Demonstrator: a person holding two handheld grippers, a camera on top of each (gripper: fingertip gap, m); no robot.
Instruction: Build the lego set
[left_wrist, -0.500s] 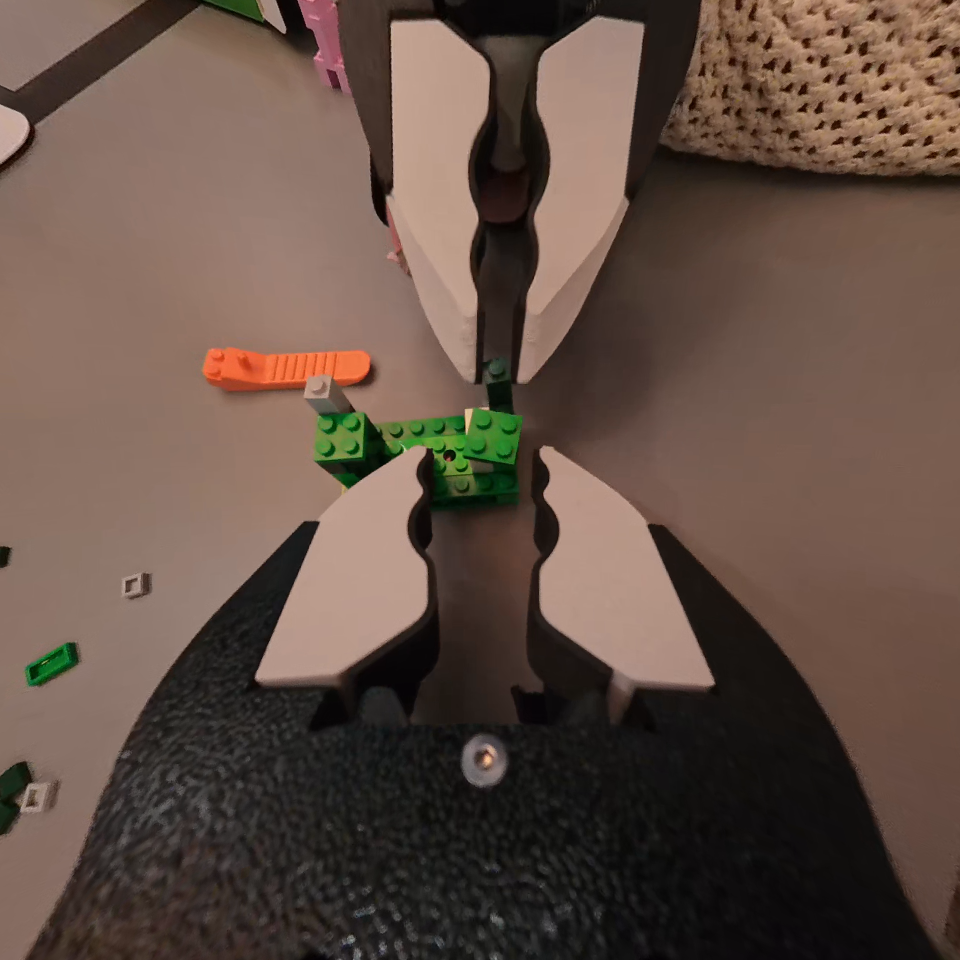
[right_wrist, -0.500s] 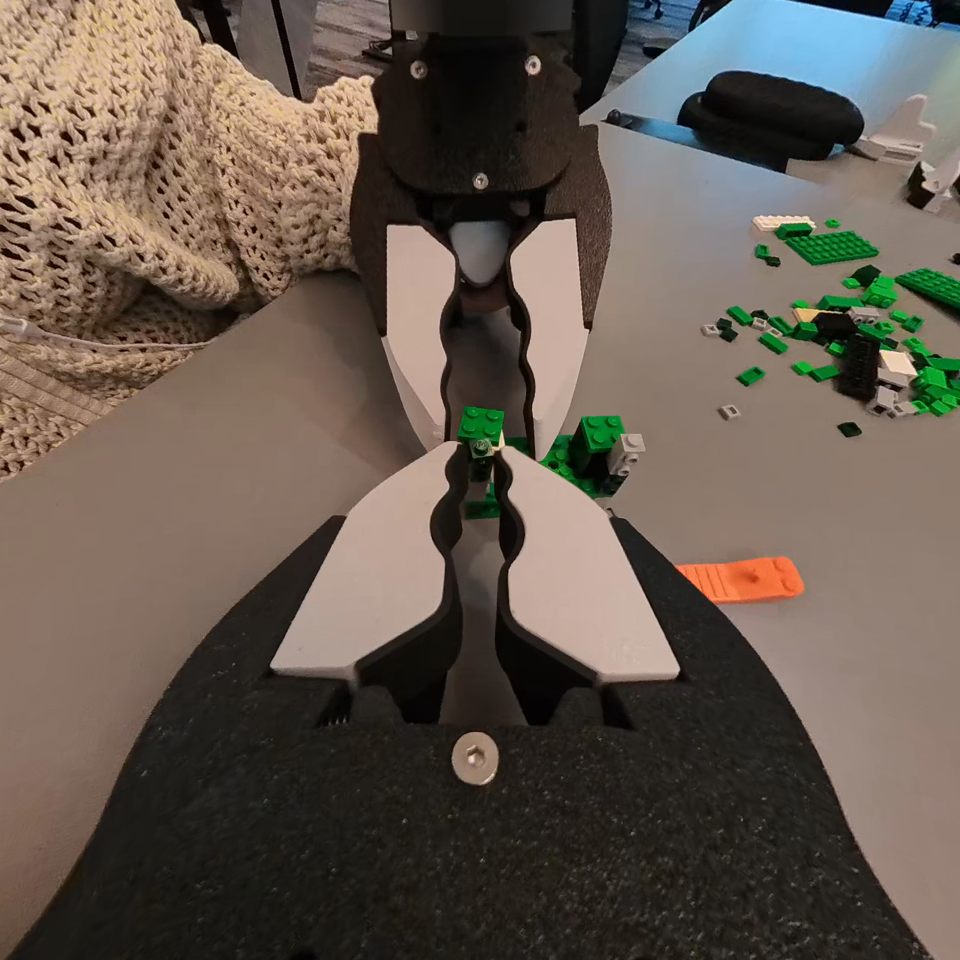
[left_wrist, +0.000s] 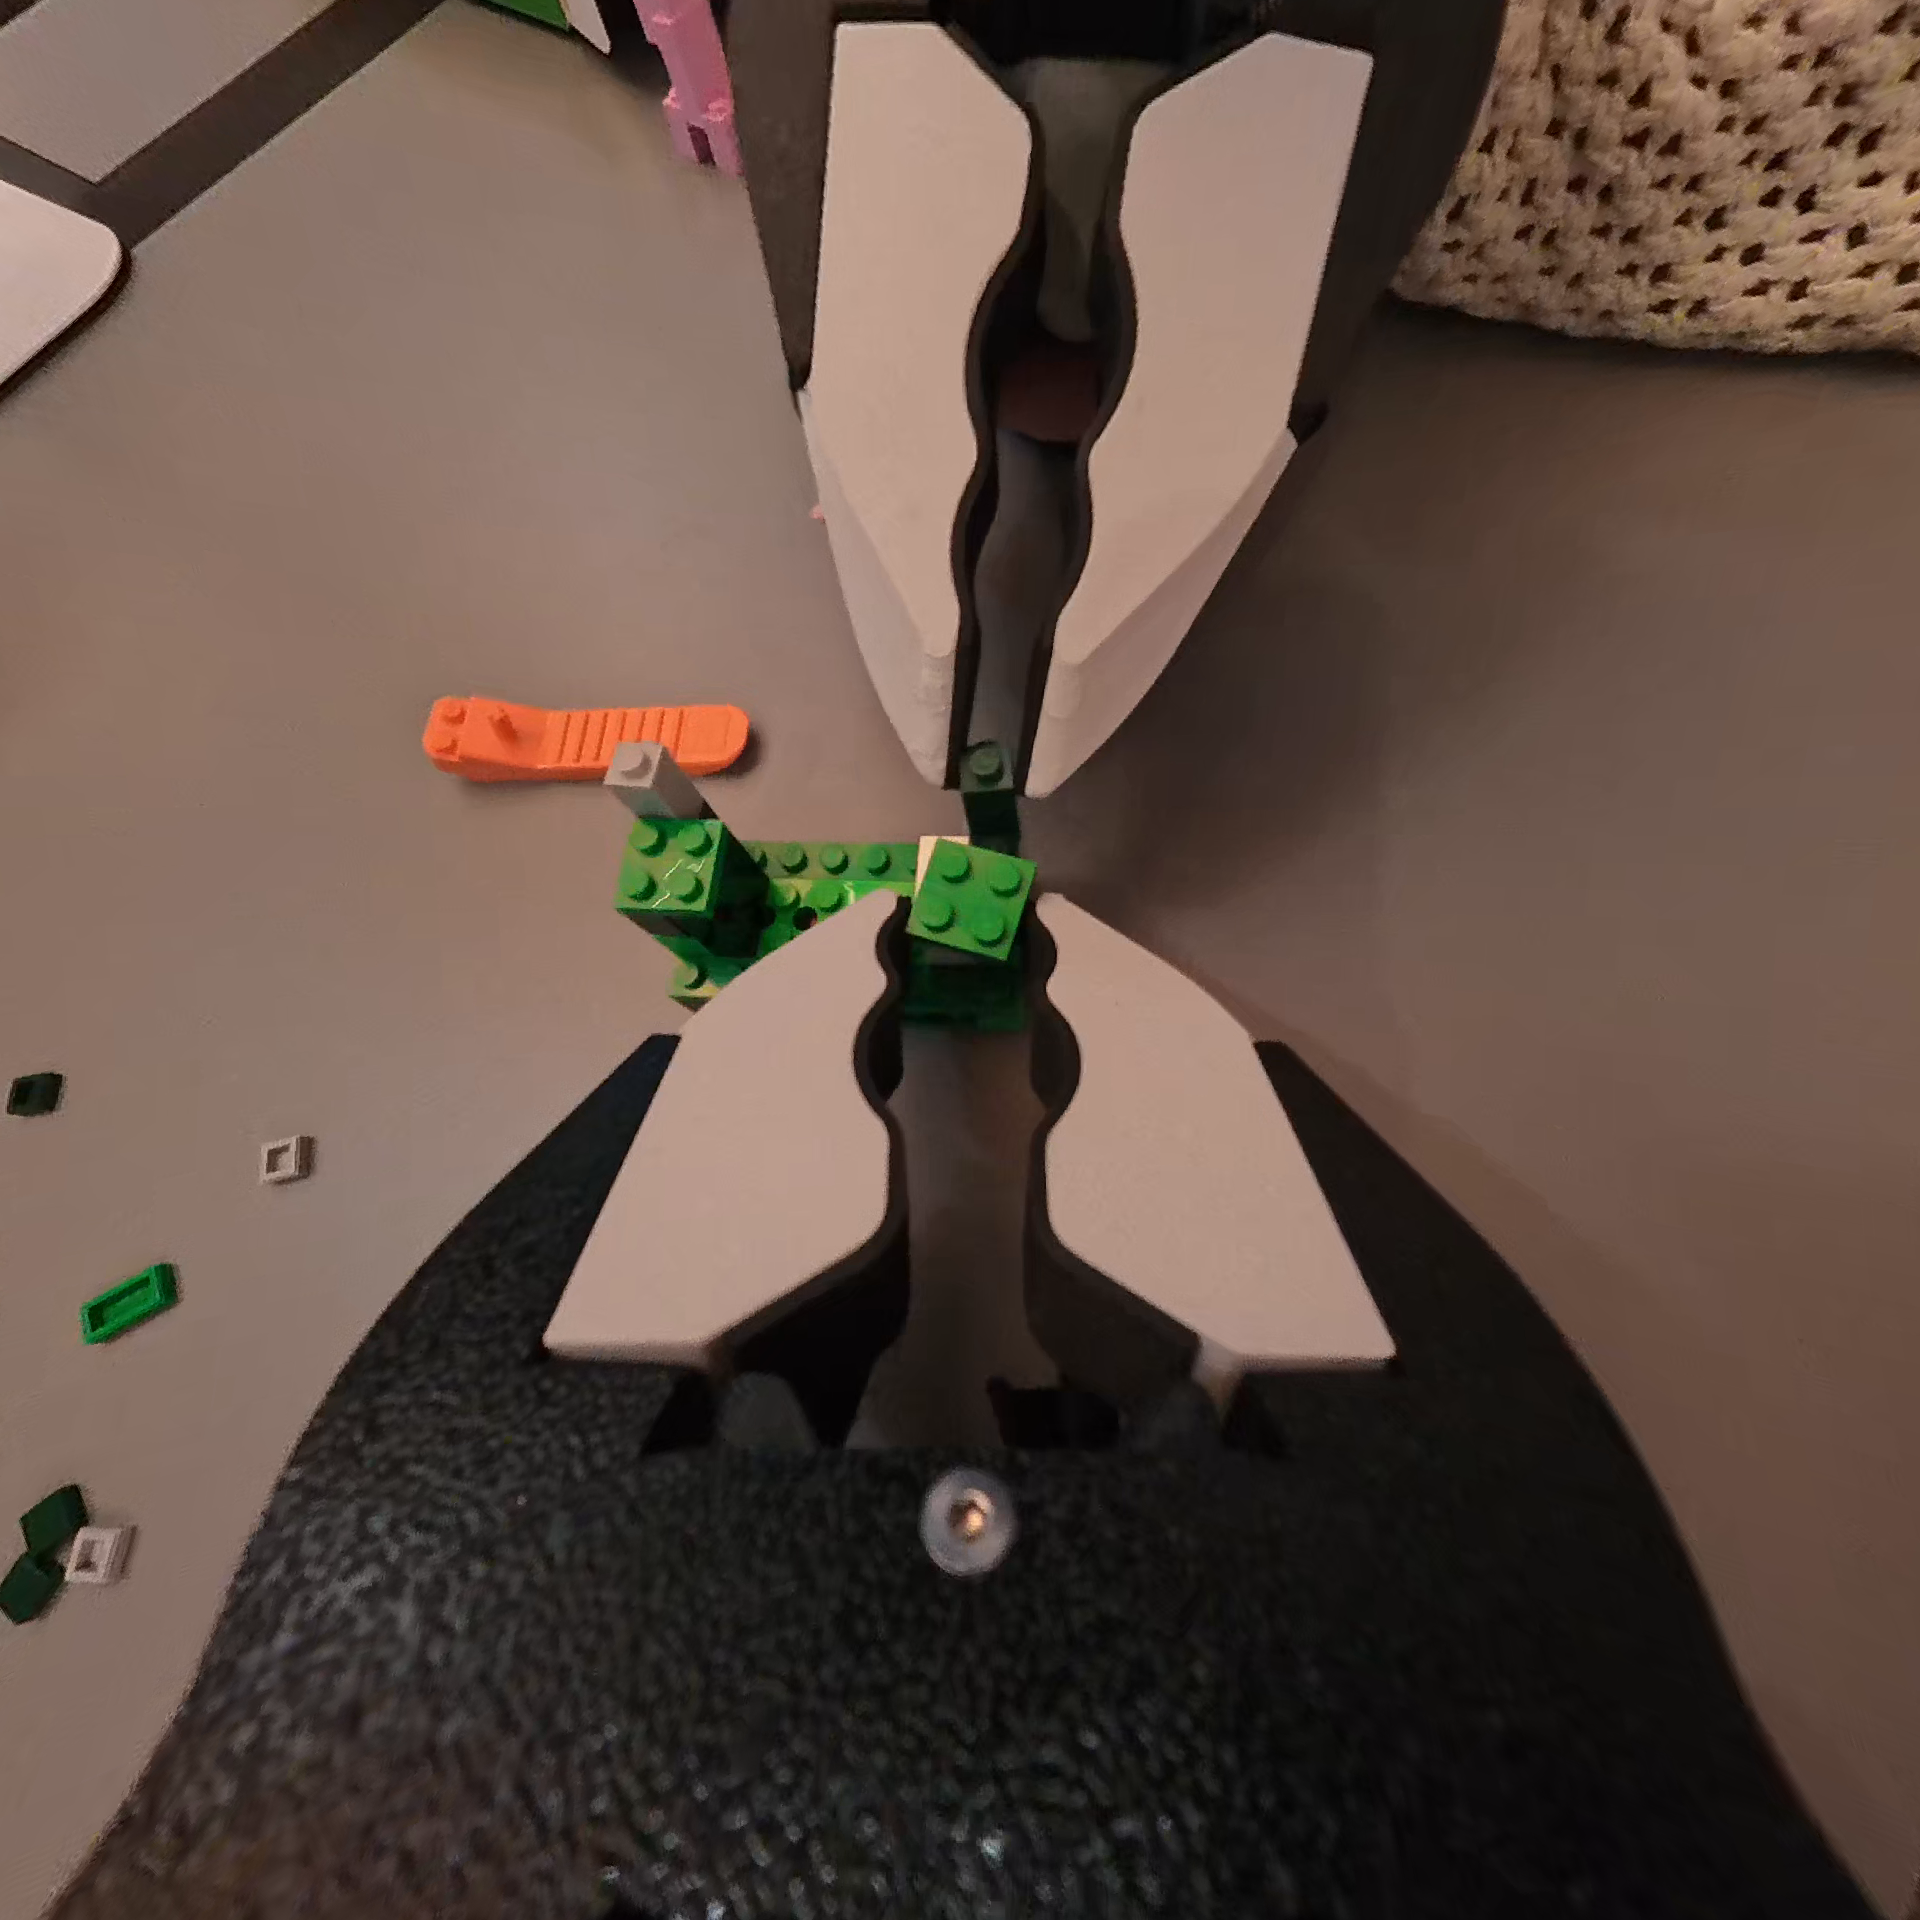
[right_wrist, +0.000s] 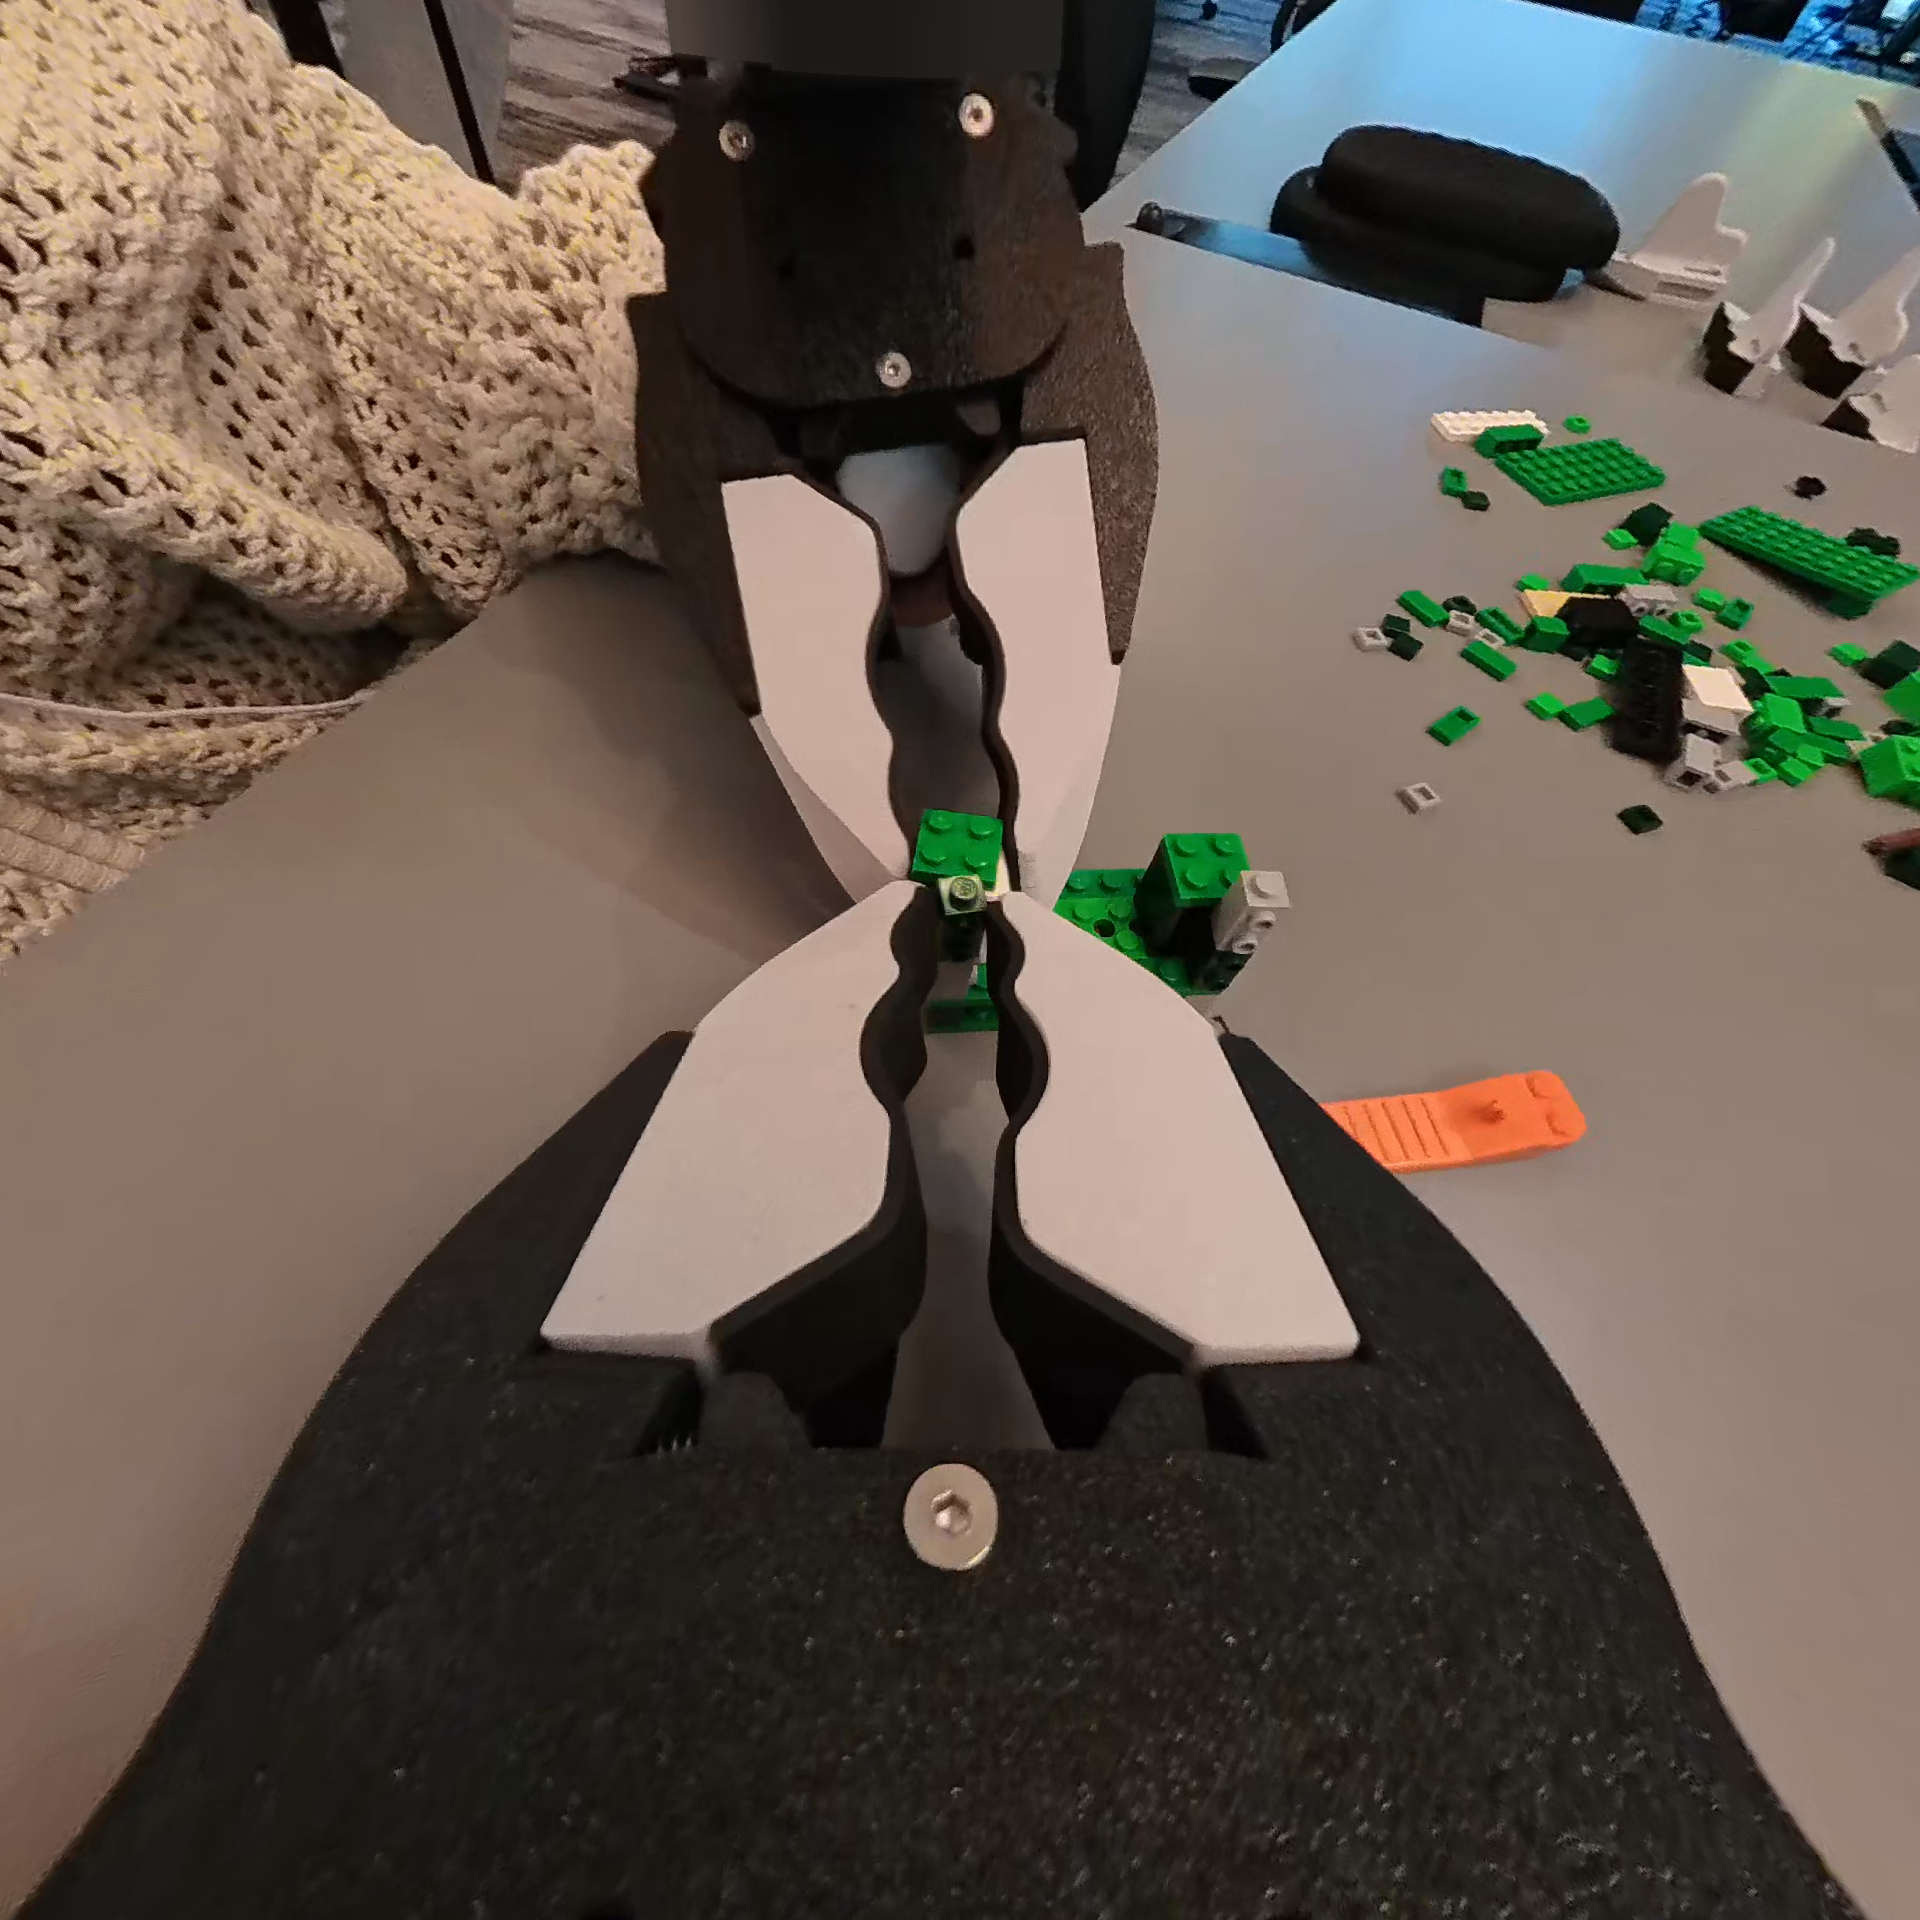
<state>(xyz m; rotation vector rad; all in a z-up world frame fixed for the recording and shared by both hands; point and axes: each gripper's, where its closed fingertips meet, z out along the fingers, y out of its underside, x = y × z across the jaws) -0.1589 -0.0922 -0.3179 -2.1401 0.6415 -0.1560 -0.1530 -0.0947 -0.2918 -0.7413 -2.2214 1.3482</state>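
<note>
Centrally on the grey tabletop (right_wrist: 416, 987) stands the small green brick-built model (left_wrist: 821, 904). Facing each other across it, the left gripper (left_wrist: 961, 914) clasps its square green studded brick (left_wrist: 971, 896), while the right gripper (right_wrist: 961, 902) pinches a narrow dark-green stud piece (right_wrist: 963, 896) just beside that brick.

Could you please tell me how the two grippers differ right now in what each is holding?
The right gripper pinches a small dark green piece; the left gripper straddles the bright green brick. The right's jaws are nearly closed, the left's wider. Both meet tip to tip over the green build.
</note>
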